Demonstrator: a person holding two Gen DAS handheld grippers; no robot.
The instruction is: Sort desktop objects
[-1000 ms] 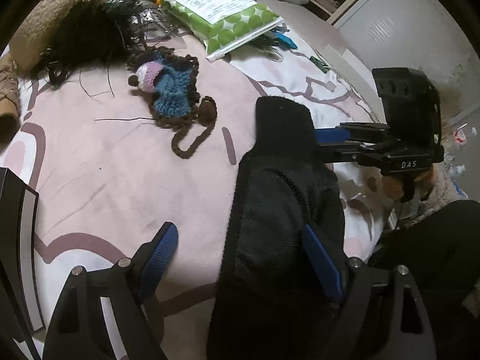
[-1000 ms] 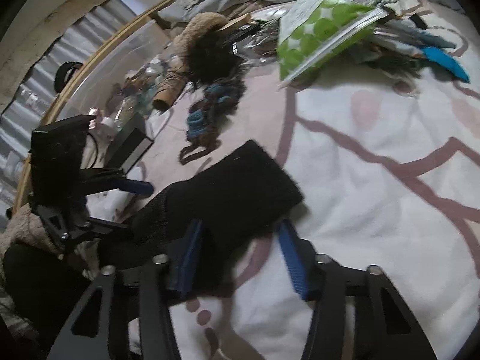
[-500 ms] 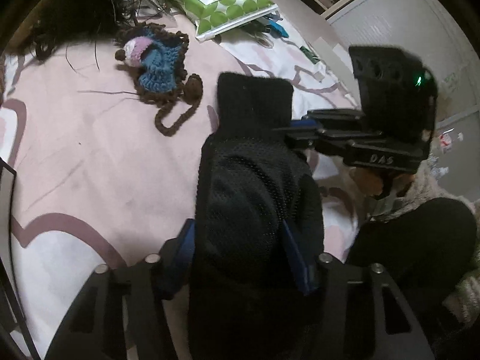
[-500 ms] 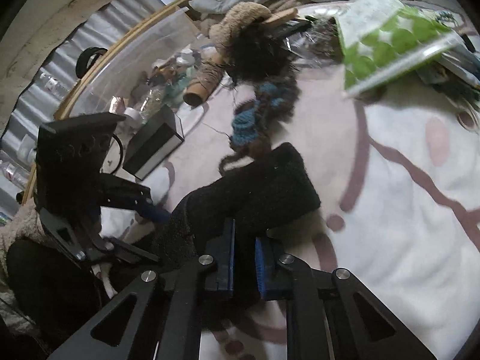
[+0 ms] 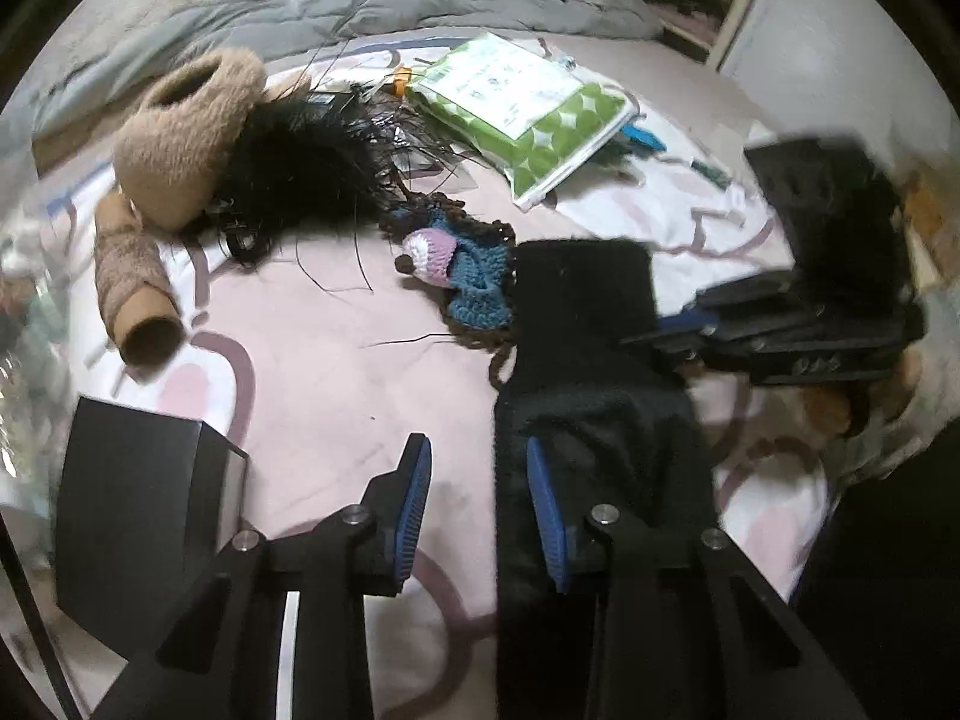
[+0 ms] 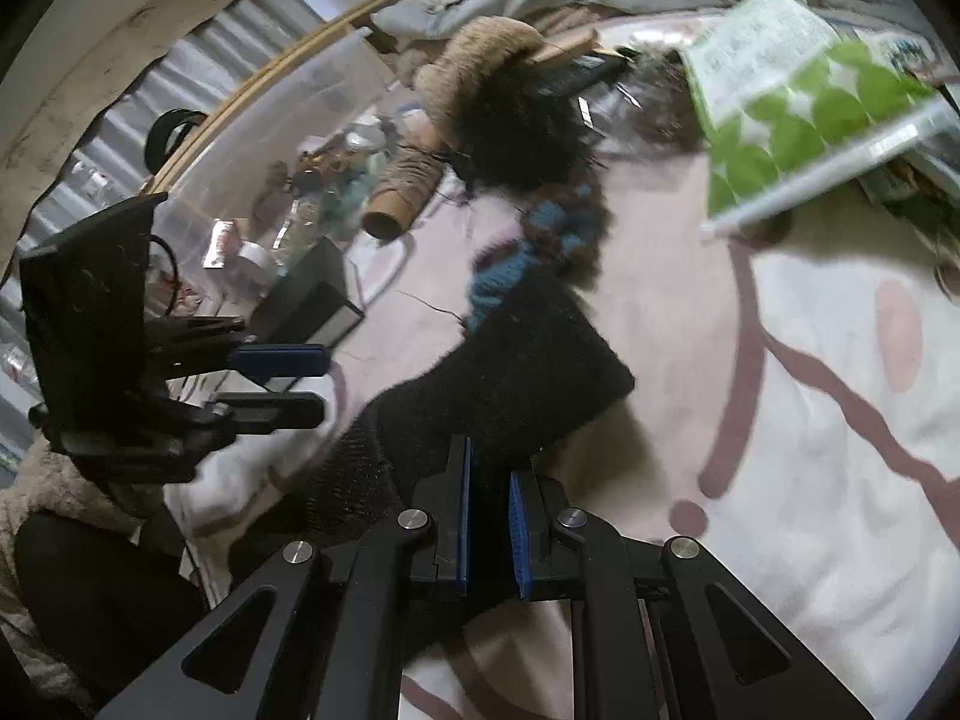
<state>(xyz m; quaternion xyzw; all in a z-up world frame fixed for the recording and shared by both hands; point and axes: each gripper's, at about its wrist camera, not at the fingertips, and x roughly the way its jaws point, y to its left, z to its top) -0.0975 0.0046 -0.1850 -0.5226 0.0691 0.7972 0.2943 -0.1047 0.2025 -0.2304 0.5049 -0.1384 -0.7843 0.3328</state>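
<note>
A long black sock [image 5: 585, 324] lies across the pink blanket [image 5: 312, 372]. In the right wrist view my right gripper [image 6: 489, 516] is shut on the sock [image 6: 510, 372], with black fabric pinched between its blue pads. From the left wrist view that gripper [image 5: 678, 330] reaches in from the right onto the sock's middle. My left gripper [image 5: 477, 510] is closing. Only the sock's left edge lies in its gap, and the left pad is clear of it. The right wrist view shows it [image 6: 312, 384] at the left, beside the sock.
A blue and purple crocheted doll [image 5: 462, 270] touches the sock's far end. Behind it are a black hairy bundle [image 5: 300, 180], a tan fuzzy hat [image 5: 186, 138], a twine roll [image 5: 132, 282] and a green dotted pouch [image 5: 528, 114]. A black box [image 5: 138, 516] stands near left.
The right gripper went from open around the sock to shut on it. The left jaws narrowed from wide, and the sock that sat between them now lies mostly to their right. The left view tilted upward.
</note>
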